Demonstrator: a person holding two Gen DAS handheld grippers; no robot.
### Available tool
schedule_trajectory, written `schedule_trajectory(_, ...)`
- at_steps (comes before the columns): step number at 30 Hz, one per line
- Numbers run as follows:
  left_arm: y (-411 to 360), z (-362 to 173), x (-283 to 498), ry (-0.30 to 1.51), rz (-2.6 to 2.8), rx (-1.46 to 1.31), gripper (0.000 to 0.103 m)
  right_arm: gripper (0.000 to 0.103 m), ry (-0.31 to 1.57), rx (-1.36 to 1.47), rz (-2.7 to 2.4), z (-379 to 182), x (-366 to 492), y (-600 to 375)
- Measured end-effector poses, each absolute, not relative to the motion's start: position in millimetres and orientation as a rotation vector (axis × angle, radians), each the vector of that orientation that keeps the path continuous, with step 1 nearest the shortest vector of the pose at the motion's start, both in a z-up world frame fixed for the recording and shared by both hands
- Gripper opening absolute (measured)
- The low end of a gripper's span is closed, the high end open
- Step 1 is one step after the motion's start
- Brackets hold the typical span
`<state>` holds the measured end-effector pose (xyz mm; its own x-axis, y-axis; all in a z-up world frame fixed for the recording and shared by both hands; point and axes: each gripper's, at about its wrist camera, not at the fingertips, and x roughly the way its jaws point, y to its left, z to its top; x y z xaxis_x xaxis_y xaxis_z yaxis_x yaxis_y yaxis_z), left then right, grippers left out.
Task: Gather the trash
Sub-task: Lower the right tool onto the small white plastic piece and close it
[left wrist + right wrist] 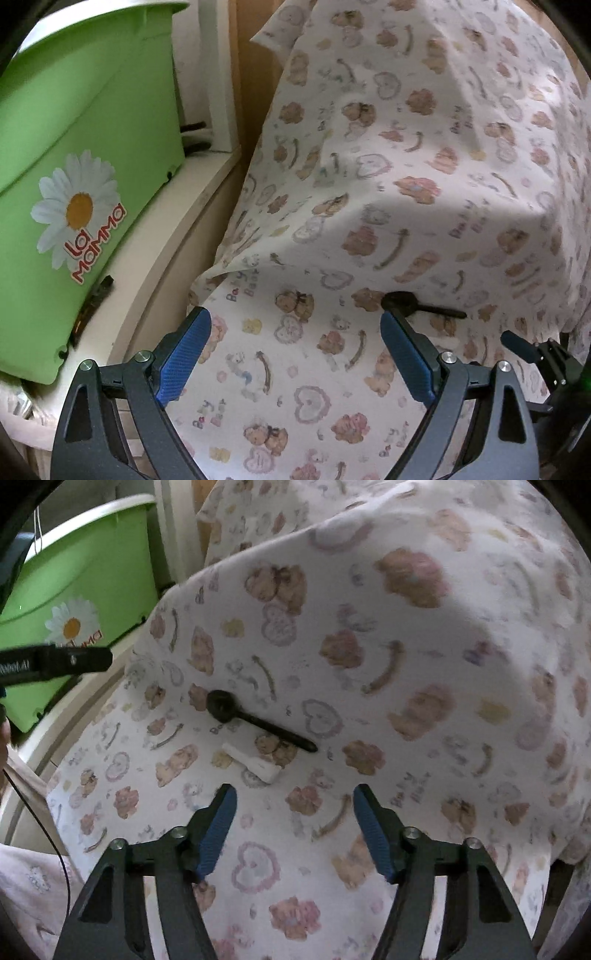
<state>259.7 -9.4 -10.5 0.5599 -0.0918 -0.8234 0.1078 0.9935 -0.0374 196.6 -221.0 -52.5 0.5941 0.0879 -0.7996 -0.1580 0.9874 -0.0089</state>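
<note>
My L gripper [295, 332] spread wide, R gripper [291, 797] apart, both empty over "Baby Bear" cloth [406, 701]. Black spoon [258, 720] beside white scrap [255, 764]. Green tub [85, 147] reads "La Mamma".

Bear-print cloth [369, 709] carries black spoon [258, 720], white scrap [255, 762].

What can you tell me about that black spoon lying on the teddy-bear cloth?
The black spoon is a small, one-piece utensil that looks like matte plastic, with a round bowl and a straight, slim handle tapering to its end. It lies flat on the teddy-bear cloth, bowl toward the green tub, handle slanting the other way. A small white plastic piece lies just beside the handle; whether they touch is unclear. Nothing grips the spoon: the right tongs stand open short of it.
</note>
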Motion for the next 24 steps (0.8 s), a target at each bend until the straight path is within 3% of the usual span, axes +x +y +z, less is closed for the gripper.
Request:
schedule_trajectory(3, -11, -16, 266, 0.978, -0.103, 0.028, 0.092, 0.063, 0.941, -0.125, 0.173, -60, 209, -213)
schedule_trajectory(5, -11, -19, 269, 0.981, -0.1, 0.024, 0.092, 0.051, 0.954, -0.145, 0.197, -66, 217, -209)
schedule_trajectory(15, -18, -10, 270, 0.952, -0.097, -0.005, 0.092, 0.038, 0.994, -0.141, 0.23, -82, 234, -192)
schedule_trajectory(18, -23, -14, 270, 0.952, -0.104, 0.016, 0.092, 0.027, 0.988, -0.156, 0.231, -83, 234, -188)
schedule_trajectory(24, -40, -30, 272, 0.979, -0.115, 0.071, 0.092, 0.026, 0.965, -0.127, 0.208, -78, 228, -193)
